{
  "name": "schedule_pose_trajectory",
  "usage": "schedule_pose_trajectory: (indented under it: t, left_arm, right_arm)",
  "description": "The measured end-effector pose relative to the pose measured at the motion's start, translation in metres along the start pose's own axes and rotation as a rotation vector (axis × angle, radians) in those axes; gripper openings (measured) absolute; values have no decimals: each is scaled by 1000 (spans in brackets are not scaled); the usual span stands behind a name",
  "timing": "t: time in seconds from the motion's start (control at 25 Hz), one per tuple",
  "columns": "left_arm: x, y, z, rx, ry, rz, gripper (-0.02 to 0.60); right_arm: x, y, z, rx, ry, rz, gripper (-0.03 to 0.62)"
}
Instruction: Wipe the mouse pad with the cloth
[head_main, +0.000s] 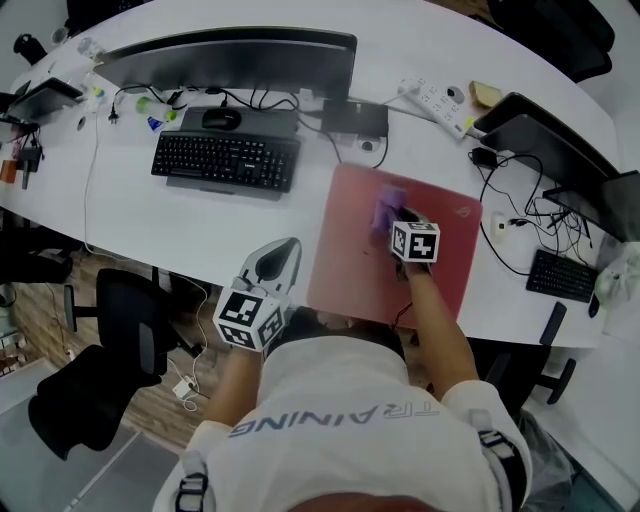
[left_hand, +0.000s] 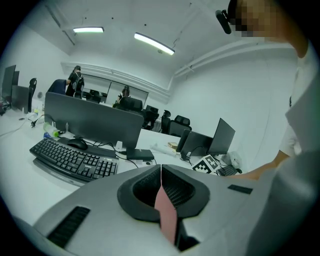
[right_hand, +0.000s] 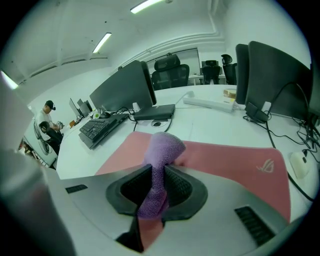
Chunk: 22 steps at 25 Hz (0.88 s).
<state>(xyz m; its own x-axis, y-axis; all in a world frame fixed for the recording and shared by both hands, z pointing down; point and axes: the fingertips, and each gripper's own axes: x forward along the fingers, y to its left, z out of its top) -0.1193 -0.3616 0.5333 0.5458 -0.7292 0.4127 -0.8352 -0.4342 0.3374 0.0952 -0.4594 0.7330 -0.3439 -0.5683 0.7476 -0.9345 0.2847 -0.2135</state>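
A pink mouse pad (head_main: 345, 250) lies on the white desk in front of me. A purple cloth (head_main: 387, 208) rests bunched on its far middle. My right gripper (head_main: 398, 224) is shut on the cloth and holds it down on the pad. In the right gripper view the cloth (right_hand: 163, 147) runs up between the jaws of that gripper (right_hand: 159, 169), over the mouse pad (right_hand: 230, 160). My left gripper (head_main: 288, 250) hovers by the pad's left edge, off the cloth. The left gripper view shows this gripper (left_hand: 161, 168) with jaws together and nothing held.
A black keyboard (head_main: 225, 160), a black mouse (head_main: 221, 118) and a monitor (head_main: 235, 55) sit left of the pad. A power strip (head_main: 435, 100), dark screens (head_main: 545, 145), cables, a white mouse (head_main: 499, 222) and a small keyboard (head_main: 563, 275) crowd the right. A chair (head_main: 110, 340) stands lower left.
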Motion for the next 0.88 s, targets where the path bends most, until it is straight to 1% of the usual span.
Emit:
schedule_pose_trajectory:
  t: [0.32, 0.48, 0.64, 0.88]
  left_arm:
    - [17, -54, 0, 18, -13, -9, 32]
    - [25, -78, -3, 27, -19, -1, 32]
    - [29, -93, -4, 26, -27, 22, 32]
    - [32, -112, -2, 30, -46, 50, 32]
  right_arm:
    - [-33, -78, -18, 8, 0, -70, 89]
    - [-47, -116, -24, 16, -5, -92, 90]
    - [-63, -151, -34, 31, -9, -113, 91]
    - [-92, -199, -45, 41, -17, -165, 91]
